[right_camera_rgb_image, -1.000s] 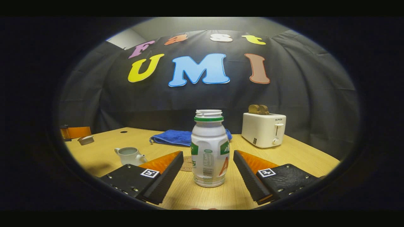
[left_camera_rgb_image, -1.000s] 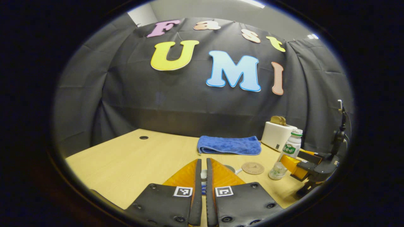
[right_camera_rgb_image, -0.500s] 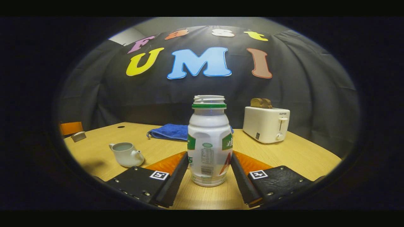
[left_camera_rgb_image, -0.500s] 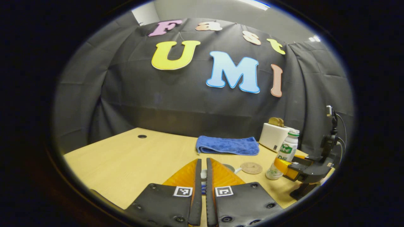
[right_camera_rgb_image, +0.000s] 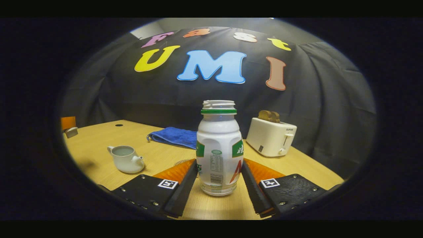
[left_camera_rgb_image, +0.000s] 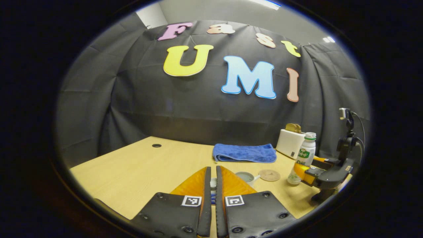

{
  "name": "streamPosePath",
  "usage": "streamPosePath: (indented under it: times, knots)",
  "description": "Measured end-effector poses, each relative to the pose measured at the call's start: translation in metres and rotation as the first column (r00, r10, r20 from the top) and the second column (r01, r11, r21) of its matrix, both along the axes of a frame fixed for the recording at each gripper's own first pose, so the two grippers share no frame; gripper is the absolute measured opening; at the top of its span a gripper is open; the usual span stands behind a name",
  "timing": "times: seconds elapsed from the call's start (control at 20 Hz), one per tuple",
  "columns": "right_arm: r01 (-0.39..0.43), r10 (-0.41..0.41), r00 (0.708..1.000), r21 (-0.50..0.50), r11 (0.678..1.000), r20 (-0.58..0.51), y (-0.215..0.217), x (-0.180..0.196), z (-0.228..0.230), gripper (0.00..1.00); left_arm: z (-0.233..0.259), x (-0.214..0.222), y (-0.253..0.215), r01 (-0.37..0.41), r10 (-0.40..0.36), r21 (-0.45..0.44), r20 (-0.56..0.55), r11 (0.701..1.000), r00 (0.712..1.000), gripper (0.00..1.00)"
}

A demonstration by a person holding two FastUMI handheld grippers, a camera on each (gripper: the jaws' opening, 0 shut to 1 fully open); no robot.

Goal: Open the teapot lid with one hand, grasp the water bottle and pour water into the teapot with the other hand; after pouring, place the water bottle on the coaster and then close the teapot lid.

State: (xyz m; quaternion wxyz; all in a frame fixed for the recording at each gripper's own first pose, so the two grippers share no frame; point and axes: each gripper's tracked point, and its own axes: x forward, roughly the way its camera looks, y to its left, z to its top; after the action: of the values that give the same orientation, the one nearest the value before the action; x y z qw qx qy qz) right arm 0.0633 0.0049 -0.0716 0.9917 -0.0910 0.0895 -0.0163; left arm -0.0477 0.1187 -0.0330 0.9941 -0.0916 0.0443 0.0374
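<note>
Right tongs clamp the white plastic water bottle w/ green neck ring, upright on the light wood table; left tongs sit together on the small white teapot lid, held off the open white ceramic teapot; round cork coaster lies btwn teapot and bottle. Risk: bottle is uncapped; tilting early en route spills water; smooth sides could slip if grip is weak.

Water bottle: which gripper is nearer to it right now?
Right. The right gripper clamps the water bottle between both fingers; the left gripper, holding the teapot lid, sits well off across the table.
</note>
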Motion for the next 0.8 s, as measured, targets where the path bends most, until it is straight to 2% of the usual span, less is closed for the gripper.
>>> streamPosePath:
  times: [0.05, 0.1, 0.2, 0.45, 0.8]
  knots:
    - [0.005, -0.004, 1.000, -0.055, 0.998, 0.011, -0.001, -0.001, 0.008, 0.76, 0.001, -0.001, 0.004, -0.004, 0.004, -0.001, 0.000, 1.000, 1.000, 0.12]
    - [0.007, -0.004, 1.000, -0.105, 0.994, 0.024, 0.000, -0.002, 0.015, 0.76, 0.000, -0.002, 0.006, -0.006, 0.006, -0.001, -0.002, 1.000, 1.000, 0.16]
    - [0.000, 0.009, 0.999, -0.188, 0.982, 0.046, 0.006, -0.005, 0.029, 0.76, -0.001, -0.003, 0.012, -0.011, 0.011, 0.003, -0.007, 1.000, 1.000, 0.16]
    - [-0.028, 0.055, 0.997, -0.393, 0.919, 0.058, 0.027, -0.002, 0.043, 0.76, -0.004, -0.006, 0.025, -0.028, 0.028, 0.023, -0.024, 0.999, 0.999, 0.16]
    - [-0.062, 0.074, 0.997, -0.530, 0.846, 0.001, 0.043, 0.006, 0.032, 0.76, -0.012, -0.006, 0.037, -0.042, 0.042, 0.004, -0.034, 0.999, 0.999, 0.16]
